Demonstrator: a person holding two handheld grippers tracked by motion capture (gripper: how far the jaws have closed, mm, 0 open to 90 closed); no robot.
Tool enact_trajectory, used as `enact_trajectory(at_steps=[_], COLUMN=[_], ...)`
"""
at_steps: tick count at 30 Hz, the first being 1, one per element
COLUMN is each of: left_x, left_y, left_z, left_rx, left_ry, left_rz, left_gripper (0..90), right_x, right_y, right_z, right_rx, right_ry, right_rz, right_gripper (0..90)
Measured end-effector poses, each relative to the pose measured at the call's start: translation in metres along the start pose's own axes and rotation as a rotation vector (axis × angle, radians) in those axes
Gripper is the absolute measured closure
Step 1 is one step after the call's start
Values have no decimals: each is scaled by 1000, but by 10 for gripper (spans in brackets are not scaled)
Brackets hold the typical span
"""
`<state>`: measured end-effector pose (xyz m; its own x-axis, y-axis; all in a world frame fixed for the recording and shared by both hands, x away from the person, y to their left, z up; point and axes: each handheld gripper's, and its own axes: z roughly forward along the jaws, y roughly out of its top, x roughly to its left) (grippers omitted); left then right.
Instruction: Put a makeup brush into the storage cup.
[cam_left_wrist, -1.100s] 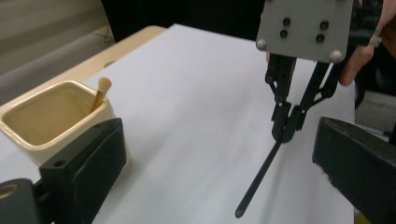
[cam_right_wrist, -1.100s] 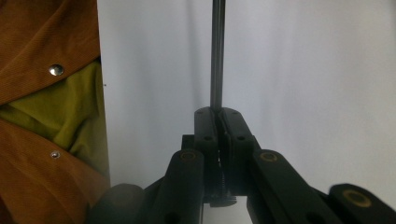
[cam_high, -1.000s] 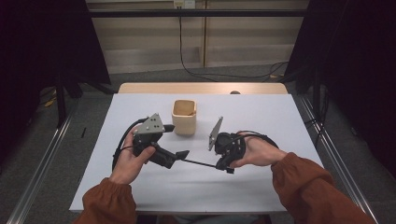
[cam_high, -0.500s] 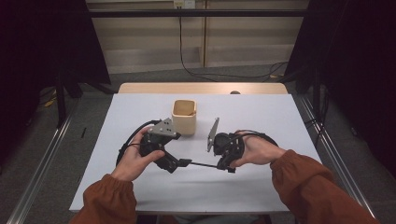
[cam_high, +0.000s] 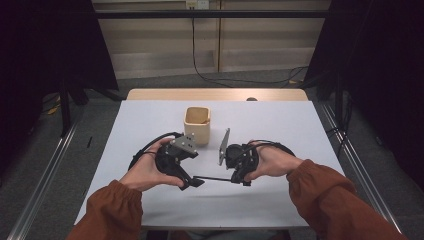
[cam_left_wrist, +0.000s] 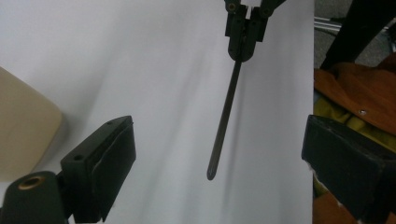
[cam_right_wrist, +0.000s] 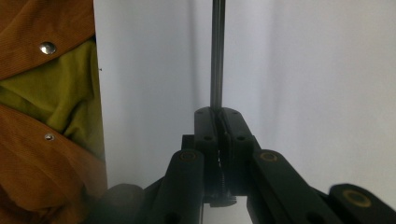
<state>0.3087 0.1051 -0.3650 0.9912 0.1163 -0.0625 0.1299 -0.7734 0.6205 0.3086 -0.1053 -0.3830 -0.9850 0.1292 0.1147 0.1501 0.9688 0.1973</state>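
Right gripper (cam_high: 234, 179) clamps one end of a thin dark rod (cam_high: 214, 178) lying level across the counter (cam_high: 300, 130), its free tip between the left gripper (cam_left_wrist: 212, 158)'s jaws, wide apart and just now closing.

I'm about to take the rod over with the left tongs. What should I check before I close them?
1. Right tongs shut on the rod: ok, clamped at one end.
2. Rod's free end between the jaws of the left tongs: ok, it touches neither pad.
3. Left tongs gripping: not ok. They are open, though the jaws have just been closing a little.
4. Rod clear of the cup: ok, the cup stands apart, beyond the left tongs.
5. Rod lifted off the table: cannot tell.
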Motion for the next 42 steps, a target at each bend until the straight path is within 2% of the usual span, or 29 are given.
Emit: enact_trajectory(at_steps=[1,6,9,12,14,16,19,20,22,23,24,28,30,31,33,34,35,37,42], left_x=[0,-1,1,0,-1,-1,-1,0,0,0,-1,0,0,1,0,1,0,0,-1], left_y=[0,0,-2,-2,-2,-2,-3,-2,-2,-2,-2,-2,-1,-1,-1,0,0,1,1], left_z=[0,9,13,18,19,21,22,22,22,22,23,26,27,28,29,30,31,34,36], left_rx=[0,77,110,142,148,156,166,176,182,188,182,195,193,193,193,209,197,200,208], left_ry=[0,-18,-17,-26,-24,-21,-11,-18,-32,-42,-32,-53,-43,-51,-58,-55,-61,-62,-68], left_rz=[0,4,1,17,20,27,11,10,19,18,19,32,28,28,24,45,26,28,35], left_gripper=[108,128,179,255,273,331,362,366,438,438,456,558,565,604,621,643,659,690,719], right_x=[0,0,1,1,1,2,3,3,4,4,4,4,4,4,5,5,6,6,7], right_y=[0,1,1,2,2,2,3,3,5,5,5,6,6,6,7,7,7,7,8], right_z=[0,2,3,3,3,2,3,3,4,4,4,3,3,3,3,3,3,4,3], right_rx=[0,12,6,11,14,8,9,12,14,14,19,6,6,9,11,7,5,0,-5], right_ry=[0,0,1,4,5,9,7,8,7,7,7,8,7,9,12,10,11,16,11], right_rz=[0,-12,-8,-11,-12,-19,-17,-29,-23,-23,-24,-24,-27,-31,-34,-39,-39,-46,-45], right_gripper=[860,859,859,860,859,859,859,859,860,860,860,859,859,859,860,860,860,860,860])
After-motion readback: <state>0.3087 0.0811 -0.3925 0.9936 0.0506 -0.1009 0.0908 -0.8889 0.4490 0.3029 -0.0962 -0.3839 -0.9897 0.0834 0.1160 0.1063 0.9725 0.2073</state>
